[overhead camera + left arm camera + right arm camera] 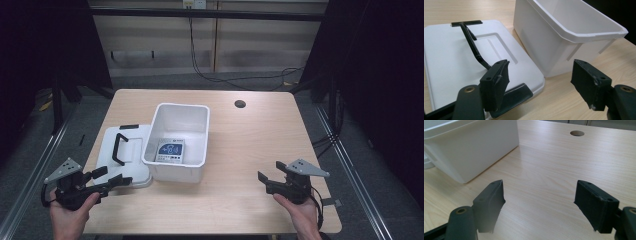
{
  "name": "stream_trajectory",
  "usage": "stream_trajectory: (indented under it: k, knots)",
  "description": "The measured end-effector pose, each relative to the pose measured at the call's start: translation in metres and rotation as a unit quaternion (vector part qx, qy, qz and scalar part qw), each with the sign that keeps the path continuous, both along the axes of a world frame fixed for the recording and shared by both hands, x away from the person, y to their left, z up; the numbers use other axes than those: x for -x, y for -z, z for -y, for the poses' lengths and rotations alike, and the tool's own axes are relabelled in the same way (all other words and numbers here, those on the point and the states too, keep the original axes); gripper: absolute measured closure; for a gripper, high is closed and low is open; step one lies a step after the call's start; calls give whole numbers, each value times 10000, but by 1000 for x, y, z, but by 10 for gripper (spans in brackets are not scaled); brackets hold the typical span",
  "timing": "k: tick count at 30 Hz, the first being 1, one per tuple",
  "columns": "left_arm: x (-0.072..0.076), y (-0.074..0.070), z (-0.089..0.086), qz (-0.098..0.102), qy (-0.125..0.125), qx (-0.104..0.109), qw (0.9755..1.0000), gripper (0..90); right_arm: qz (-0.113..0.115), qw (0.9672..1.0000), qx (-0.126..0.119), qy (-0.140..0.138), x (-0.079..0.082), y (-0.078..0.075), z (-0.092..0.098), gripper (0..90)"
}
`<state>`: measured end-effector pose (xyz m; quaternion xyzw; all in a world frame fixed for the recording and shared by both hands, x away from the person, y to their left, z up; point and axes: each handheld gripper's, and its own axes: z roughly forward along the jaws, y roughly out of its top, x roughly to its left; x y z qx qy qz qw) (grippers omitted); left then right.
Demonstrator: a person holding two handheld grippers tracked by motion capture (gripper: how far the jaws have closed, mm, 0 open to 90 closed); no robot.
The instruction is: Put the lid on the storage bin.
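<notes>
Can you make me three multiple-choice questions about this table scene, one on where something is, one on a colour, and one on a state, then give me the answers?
1. Where does the white lid lie?
A. Closed on top of the tub
B. Flat on the table, on the left gripper's side of the tub
C. On the floor

2. What colour is the handle on the lid?
A. Black
B. Red
C. White

3. How do the jaws of the right gripper stand?
A. Shut on the tub's rim
B. Shut on nothing
C. Open, holding nothing

Answers:
1. B: the high view shows the lid lying flat beside the white tub, near the left gripper.
2. A: the left gripper view shows a black handle across the white lid.
3. C: the right gripper view shows the jaws wide apart over bare table.
</notes>
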<state>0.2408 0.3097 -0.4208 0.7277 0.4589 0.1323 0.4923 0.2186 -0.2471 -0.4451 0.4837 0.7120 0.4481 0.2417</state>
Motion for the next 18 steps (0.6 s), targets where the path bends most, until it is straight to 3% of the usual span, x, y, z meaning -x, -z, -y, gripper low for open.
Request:
stream_trajectory:
  k: [7,10,14,17,18]
  knots:
    - [-3,1,4,-90,0,-178,9998,308,40,10000,-64,-20,2,0,-2,213]
    - [-5,2,6,-226,-382,-473,9979,355,7,10000,-73,-5,3,1,-3,209]
    - [-15,-2,5,-338,-590,-708,9952,397,58,9998,-1,-200,11,-2,-8,216]
    - [-22,-5,6,-397,-619,-782,9942,415,23,9996,15,-267,13,-2,-10,220]
    - [-24,-6,5,-374,-626,-694,9949,438,-42,9996,47,-291,14,0,-10,222]
